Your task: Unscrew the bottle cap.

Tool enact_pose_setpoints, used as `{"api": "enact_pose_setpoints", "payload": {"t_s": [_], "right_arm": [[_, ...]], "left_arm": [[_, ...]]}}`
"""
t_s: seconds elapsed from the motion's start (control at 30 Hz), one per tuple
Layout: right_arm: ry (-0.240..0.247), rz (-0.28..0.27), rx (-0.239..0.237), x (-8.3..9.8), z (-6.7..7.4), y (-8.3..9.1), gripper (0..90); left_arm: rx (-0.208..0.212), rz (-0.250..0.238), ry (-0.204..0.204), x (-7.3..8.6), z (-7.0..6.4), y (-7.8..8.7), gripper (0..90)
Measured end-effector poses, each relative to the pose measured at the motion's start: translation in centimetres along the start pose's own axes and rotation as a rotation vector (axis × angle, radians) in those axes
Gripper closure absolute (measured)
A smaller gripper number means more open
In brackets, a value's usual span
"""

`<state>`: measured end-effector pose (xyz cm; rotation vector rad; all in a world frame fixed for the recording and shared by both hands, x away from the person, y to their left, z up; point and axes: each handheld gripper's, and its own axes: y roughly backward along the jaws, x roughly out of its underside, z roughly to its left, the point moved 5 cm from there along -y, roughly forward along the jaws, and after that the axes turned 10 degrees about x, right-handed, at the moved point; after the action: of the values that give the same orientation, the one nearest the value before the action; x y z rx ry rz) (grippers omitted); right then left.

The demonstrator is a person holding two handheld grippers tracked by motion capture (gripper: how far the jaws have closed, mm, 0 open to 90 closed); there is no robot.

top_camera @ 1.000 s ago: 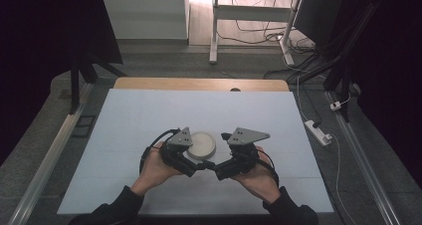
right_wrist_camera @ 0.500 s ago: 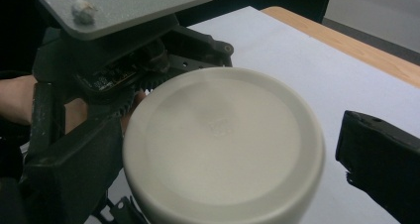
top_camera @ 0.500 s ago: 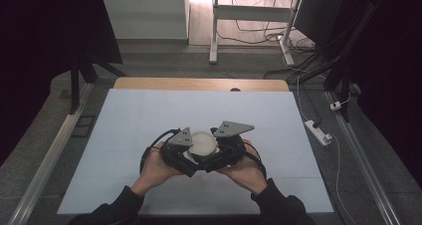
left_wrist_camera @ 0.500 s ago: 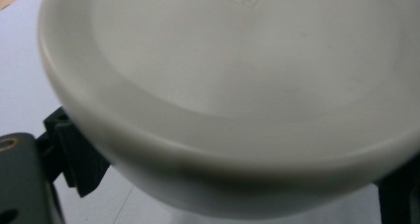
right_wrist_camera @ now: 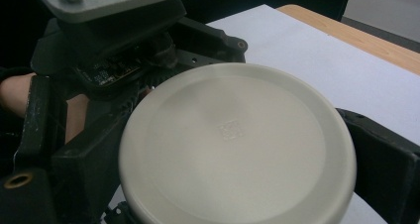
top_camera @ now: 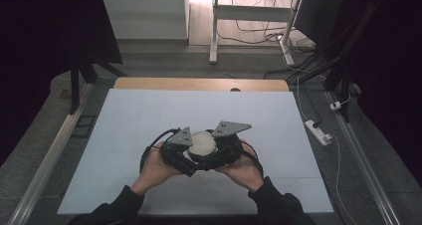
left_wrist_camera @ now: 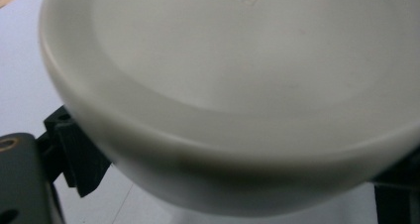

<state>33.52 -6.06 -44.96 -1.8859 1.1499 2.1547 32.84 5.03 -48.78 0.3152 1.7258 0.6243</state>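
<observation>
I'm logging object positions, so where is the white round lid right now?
In the high view the white round lid sits near the table's front middle, between the left gripper and right gripper.

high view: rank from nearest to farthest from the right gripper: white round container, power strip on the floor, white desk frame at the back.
1. white round container: right against the right gripper, held between both grippers near the table's front.
2. power strip: on the floor off the table's right edge.
3. white desk frame: behind the table, at the top of the view.

Black tools (top_camera: 199,158), grey three-cornered plates (top_camera: 230,128), black sleeves (top_camera: 276,202).
</observation>
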Motion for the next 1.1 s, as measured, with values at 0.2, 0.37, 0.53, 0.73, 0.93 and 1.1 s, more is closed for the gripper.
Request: {"api": "enact_pose_setpoints", "payload": {"t_s": [0.2,0.37,0.53,0.73,0.93,1.1], "right_arm": [[0.02,-0.018,-0.051,0.0,-0.2,0.1,7.1],[0.046,-0.035,-0.128,0.0,-0.4,0.4,7.2],[0.082,-0.036,-0.261,0.2,-0.7,0.6,7.2],[0.089,-0.036,-0.273,0.3,-0.8,0.5,5.5],[0.046,-0.058,-0.154,-0.5,-0.6,0.6,0.0],[0.023,-0.054,-0.039,-0.8,-0.3,0.7,0.0]], "left_arm": [[0.039,0.005,-0.018,0.0,0.0,0.1,7.7],[0.088,0.015,-0.049,0.0,-0.1,0.3,7.7],[0.142,0.025,-0.083,0.0,-0.5,0.2,7.6],[0.116,0.025,-0.07,0.0,-0.3,0.1,7.6],[0.052,-0.015,-0.02,-0.1,0.1,0.7,7.6],[-0.008,-0.012,0.003,-0.1,0.5,0.9,7.6]]}}
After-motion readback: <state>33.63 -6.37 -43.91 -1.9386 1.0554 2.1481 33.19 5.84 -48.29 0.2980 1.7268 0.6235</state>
